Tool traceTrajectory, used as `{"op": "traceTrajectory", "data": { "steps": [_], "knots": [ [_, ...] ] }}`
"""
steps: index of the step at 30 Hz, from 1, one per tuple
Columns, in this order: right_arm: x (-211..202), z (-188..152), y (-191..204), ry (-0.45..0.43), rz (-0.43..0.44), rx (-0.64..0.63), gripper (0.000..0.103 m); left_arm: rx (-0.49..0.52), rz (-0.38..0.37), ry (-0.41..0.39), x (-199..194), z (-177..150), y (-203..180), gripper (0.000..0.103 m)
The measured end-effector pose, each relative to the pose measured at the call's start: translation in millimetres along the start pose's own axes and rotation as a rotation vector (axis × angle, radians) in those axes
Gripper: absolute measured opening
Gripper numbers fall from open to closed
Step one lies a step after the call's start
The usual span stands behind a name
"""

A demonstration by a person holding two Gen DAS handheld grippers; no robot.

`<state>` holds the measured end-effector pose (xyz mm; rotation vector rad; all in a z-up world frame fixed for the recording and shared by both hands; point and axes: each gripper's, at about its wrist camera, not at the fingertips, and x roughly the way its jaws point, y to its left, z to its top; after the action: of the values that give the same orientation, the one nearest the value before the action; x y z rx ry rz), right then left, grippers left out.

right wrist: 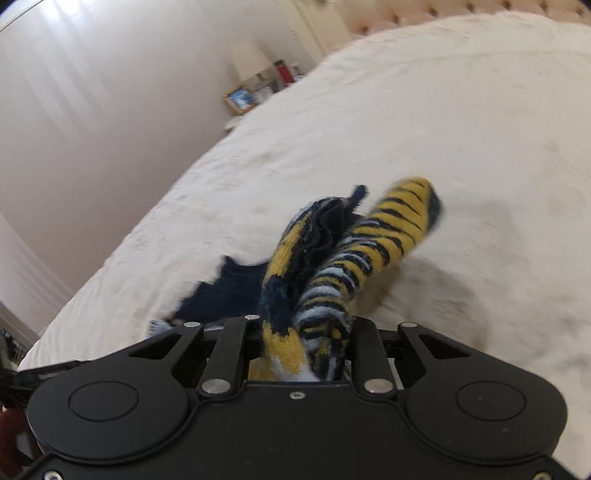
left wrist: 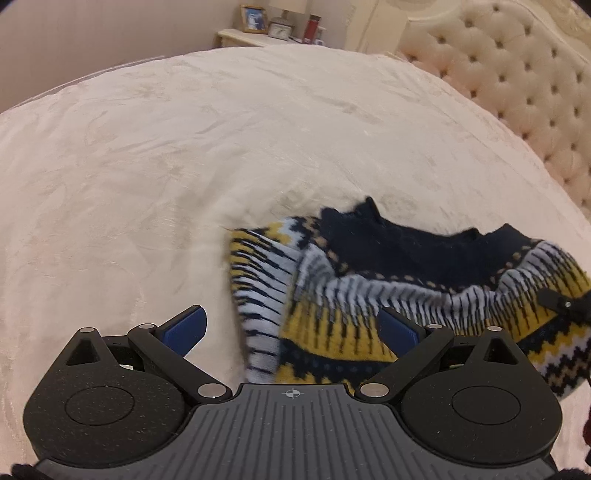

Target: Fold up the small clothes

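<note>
**Inspector A:** The left gripper point(left wrist: 291, 328) stands with its jaws wide apart. Both blue pads point(left wrist: 186, 326) are bare, and nothing sits between them. It hangs over the cream bedspread point(left wrist: 147, 166).

**Inspector B:** And the task's thing?

**Inspector A:** A small patterned sweater point(left wrist: 369, 295), knitted in navy, yellow and pale blue. From the left wrist view it lies on the bedspread just ahead of that gripper and off to its right, with its navy neck part farthest from the camera. Its right end is raised, and a black fingertip of the other tool shows against it at the frame's right edge.

**Inspector B:** The right gripper point(right wrist: 304, 347)?

**Inspector A:** Its jaws are drawn close and clamped on a bunched fold of the sweater point(right wrist: 332, 266). The knit rises out from between the fingers, a striped yellow part sticking forward above the bedspread point(right wrist: 443, 129). The picture is blurred, so the finer lie of the folds cannot be told.

**Inspector B:** Surroundings?

**Inspector A:** A tufted headboard point(left wrist: 517, 74) at the bed's far right. A nightstand point(left wrist: 240, 37) beyond carries a framed picture point(left wrist: 253, 18) and a red bottle point(left wrist: 312, 27).
</note>
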<state>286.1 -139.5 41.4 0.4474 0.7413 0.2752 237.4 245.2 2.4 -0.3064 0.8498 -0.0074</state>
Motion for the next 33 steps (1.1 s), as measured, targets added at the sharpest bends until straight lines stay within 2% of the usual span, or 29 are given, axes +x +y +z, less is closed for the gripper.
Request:
{"op": "traceTrajectory", "data": {
  "steps": [8, 16, 18, 20, 21, 22, 23, 29, 33],
  "knots": [
    [48, -10, 79, 0.076, 0.046, -0.107, 0.029, -0.109, 0.008, -0.029, -11, 9, 37, 0.100],
    [102, -59, 141, 0.170, -0.032, -0.321, 0.031, -0.130, 0.013, -0.036, -12, 11, 48, 0.100],
    [109, -69, 147, 0.167, -0.048, -0.365, 0.038, -0.138, 0.010, -0.035, -10, 12, 50, 0.100],
    [111, -75, 153, 0.150, -0.006, -0.403, 0.059, -0.147, 0.006, -0.036, -9, 12, 53, 0.100],
    [107, -78, 155, 0.138, 0.030, -0.420, 0.064, -0.153, 0.006, -0.039, -9, 12, 55, 0.100],
    [104, -81, 157, 0.127, 0.062, -0.440, 0.075, -0.158, 0.007, -0.042, -10, 12, 57, 0.100],
    [101, -83, 160, 0.114, 0.084, -0.464, 0.078, -0.164, 0.009, -0.047, -11, 13, 59, 0.100],
    [82, -93, 162, 0.045, 0.211, -0.547, 0.076, -0.194, 0.029, -0.086, -23, 17, 70, 0.100],
    [60, -98, 155, -0.016, 0.223, -0.568, 0.076, -0.185, 0.028, -0.085, -24, 17, 68, 0.100]
  ]
}}
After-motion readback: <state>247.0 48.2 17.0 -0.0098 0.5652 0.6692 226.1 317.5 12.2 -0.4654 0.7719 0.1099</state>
